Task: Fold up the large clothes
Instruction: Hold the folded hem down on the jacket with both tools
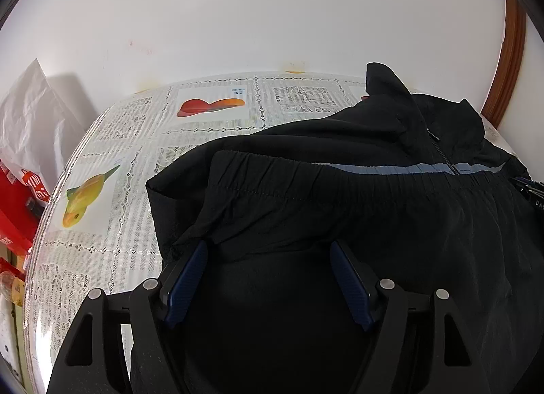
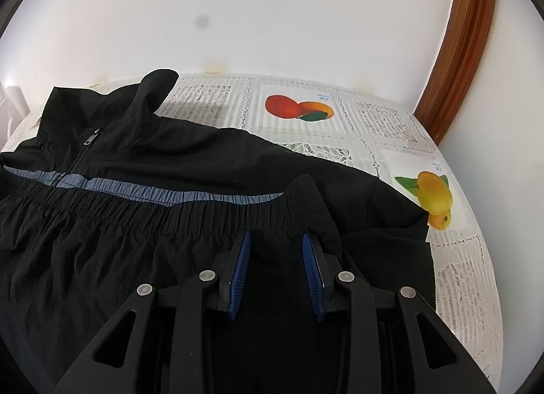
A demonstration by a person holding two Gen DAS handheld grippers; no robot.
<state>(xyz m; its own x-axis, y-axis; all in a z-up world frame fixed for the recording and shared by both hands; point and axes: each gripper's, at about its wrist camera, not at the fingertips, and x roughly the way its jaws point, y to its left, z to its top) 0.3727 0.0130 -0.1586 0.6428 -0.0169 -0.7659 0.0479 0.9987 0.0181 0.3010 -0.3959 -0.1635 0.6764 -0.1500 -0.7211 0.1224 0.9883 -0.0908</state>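
Grippers (image 1: 268, 247) (image 2: 277, 235) level, jaws apart over jacket (image 1: 374, 210)

A lace tablecloth (image 1: 112, 251) with fruit pictures (image 2: 299, 106) lies ahead; red boxes (image 1: 17, 210) stand far left.

The left gripper (image 1: 268, 247) and right gripper (image 2: 277, 239) look alike: matte black linkage arms with triangular cut-outs, round silver pivot pins (image 2: 344, 277) behind the fingers, ribbed dark-blue pads (image 1: 352, 286) inside.
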